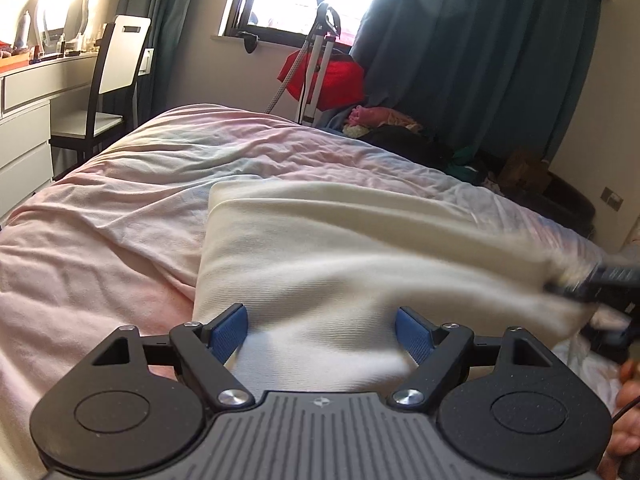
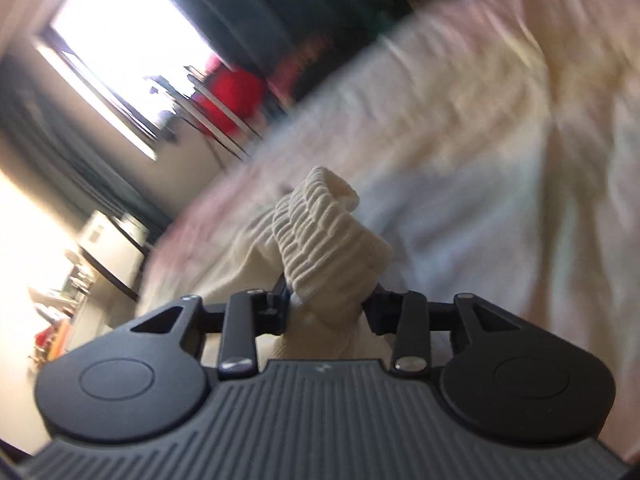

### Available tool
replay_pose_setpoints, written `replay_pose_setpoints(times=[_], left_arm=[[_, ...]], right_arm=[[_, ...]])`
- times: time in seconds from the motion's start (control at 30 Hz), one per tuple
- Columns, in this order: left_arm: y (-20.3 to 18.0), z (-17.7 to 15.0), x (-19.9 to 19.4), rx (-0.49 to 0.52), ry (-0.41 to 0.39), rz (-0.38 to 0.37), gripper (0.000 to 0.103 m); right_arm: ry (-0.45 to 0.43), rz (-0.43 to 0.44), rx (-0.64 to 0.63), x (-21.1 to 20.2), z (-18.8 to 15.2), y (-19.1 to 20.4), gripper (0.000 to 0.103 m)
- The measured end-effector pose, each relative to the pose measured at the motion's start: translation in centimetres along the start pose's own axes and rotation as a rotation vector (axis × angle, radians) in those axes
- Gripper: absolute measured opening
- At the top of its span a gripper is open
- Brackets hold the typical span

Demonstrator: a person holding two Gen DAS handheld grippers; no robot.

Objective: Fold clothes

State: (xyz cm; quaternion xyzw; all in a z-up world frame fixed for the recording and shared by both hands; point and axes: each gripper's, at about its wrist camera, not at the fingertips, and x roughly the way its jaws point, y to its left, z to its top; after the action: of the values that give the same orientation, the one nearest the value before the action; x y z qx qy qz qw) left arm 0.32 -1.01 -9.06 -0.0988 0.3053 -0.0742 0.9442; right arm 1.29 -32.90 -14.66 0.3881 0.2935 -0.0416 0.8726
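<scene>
A cream knit garment point(image 1: 320, 248) is seen spread over the pink duvet point(image 1: 120, 208) of the bed, its near part lying between the fingers of the left gripper point(image 1: 322, 330). The blue pads point(image 1: 228, 332) stand well apart with cloth between them; nothing is pinched on that side.

The right gripper point(image 2: 326, 300) is clamped on the ribbed cuff point(image 2: 328, 232) of the same garment, the bunched ribbing standing up out of the closed jaws. The right wrist view is heavily blurred, so little else can be read from it. In the left wrist view the right gripper point(image 1: 600, 284) is smeared at the garment's right edge.

Judged step: a sleeve or edge is being carried across the body panel. For a clean fold, the left gripper would best be used to pin or grip the near cloth so the panel does not drag. The cuff should be kept low and laid flat, not dropped bunched. The soft duvet is likely to wrinkle under the cloth.

Containers: none can be made out. A loose pile of clothes point(image 1: 384, 124) lies beyond the bed, beside a red bag-like item point(image 1: 332, 80); its contents cannot be told.
</scene>
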Motion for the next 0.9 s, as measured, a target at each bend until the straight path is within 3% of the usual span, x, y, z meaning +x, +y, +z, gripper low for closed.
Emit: replay_pose_setpoints(times=[0.1, 0.17, 0.2, 0.3, 0.43, 0.5, 0.6, 0.73, 0.83, 0.9], left_arm=[[-0.2, -0.1, 0.0, 0.001, 0.004, 0.009, 0.083], [-0.2, -0.1, 0.0, 0.003, 0.005, 0.010, 0.083], [-0.1, -0.1, 0.0, 0.002, 0.006, 0.008, 0.083], [0.0, -0.1, 0.0, -0.007, 0.008, 0.006, 0.083], [0.6, 0.3, -0.4, -0.054, -0.002, -0.028, 0.084], [1.5, 0.7, -0.7, -0.107, -0.012, -0.057, 0.087], [3.8, 0.9, -0.2, -0.225, 0.018, -0.057, 0.096], [6.9, 1.1, 0.6, -0.386, 0.064, -0.050, 0.097], [8.6, 0.4, 1.7, -0.524, 0.115, -0.097, 0.101], [8.7, 0.1, 2.3, -0.555, 0.147, -0.121, 0.101]], right_arm=[[0.065, 0.030, 0.109, 1.4, -0.3, -1.6, 0.060], [0.088, 0.069, 0.150, 1.7, -0.4, -1.7, 0.084], [0.102, 0.093, 0.149, 2.0, -0.6, -1.5, 0.089], [0.164, 0.122, 0.107, 3.1, -1.4, -0.9, 0.091], [0.193, 0.043, -0.003, 4.8, -2.3, 0.1, 0.094], [0.219, 0.053, 0.012, 5.8, -2.5, -0.3, 0.103], [0.234, 0.067, 0.013, 6.1, -2.7, -0.3, 0.103], [0.219, 0.131, -0.001, 4.7, -2.4, 0.7, 0.103], [0.187, 0.179, -0.023, 3.3, -2.1, 1.4, 0.101], [0.177, 0.199, -0.002, 3.0, -1.8, 1.4, 0.098]])
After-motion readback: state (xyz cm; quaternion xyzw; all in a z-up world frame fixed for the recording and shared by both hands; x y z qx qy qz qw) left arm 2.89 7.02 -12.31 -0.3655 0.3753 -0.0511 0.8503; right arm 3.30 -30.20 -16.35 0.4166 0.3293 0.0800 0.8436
